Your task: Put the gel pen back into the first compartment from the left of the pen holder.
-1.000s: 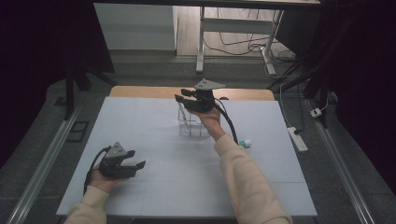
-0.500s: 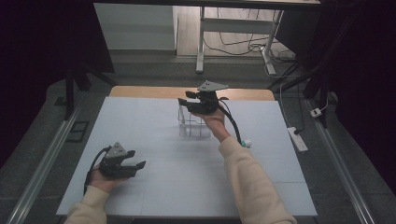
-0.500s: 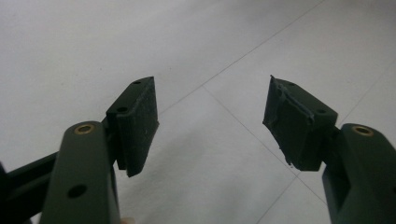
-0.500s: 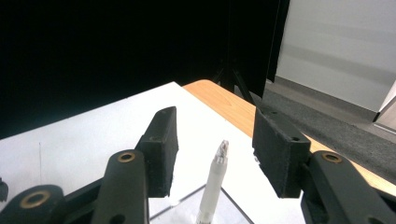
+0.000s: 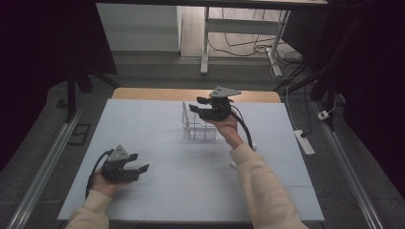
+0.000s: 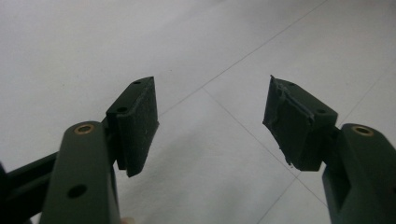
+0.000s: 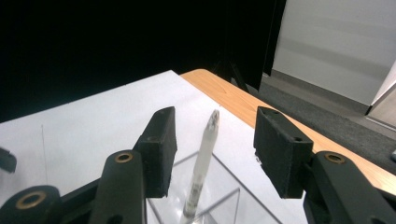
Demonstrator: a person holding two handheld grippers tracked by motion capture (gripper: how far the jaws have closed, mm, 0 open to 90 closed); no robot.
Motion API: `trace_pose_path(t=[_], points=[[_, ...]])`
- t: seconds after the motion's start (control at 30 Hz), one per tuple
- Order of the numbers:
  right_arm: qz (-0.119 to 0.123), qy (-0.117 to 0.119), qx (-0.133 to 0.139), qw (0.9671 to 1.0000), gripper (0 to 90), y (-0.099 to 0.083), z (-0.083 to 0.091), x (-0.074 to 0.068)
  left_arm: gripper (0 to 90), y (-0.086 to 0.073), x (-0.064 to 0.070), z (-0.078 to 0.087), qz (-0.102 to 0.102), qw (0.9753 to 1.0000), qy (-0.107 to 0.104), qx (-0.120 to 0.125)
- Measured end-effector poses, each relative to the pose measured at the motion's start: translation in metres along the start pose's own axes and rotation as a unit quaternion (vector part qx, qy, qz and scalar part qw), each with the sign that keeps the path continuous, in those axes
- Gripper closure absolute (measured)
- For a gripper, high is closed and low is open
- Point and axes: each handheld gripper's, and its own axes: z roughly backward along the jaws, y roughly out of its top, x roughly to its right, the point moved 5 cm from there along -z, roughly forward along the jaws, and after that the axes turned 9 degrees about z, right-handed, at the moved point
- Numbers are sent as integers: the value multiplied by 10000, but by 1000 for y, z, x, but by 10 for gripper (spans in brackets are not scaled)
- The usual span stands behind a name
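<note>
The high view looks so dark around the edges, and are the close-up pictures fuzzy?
In the high view the pale table is lit while the room at the sides is nearly black. In the left gripper view the near left gripper arms look soft. In the right gripper view the pen in the clear box is a bit blurred between the open right gripper jaws, against a black backdrop.
</note>
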Motion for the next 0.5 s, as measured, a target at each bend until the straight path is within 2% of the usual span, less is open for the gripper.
trace_pose_path(t=[0.33, 0.5], points=[[-8, 28, -215, 9998, 475, -12, 25, 2, 350, 1, -1, -1, -11, 10000, -26, 2], [-34, 25, -237, 9997, 468, -17, 39, 3, 350, 1, -1, -3, -17, 10000, -29, -8]])
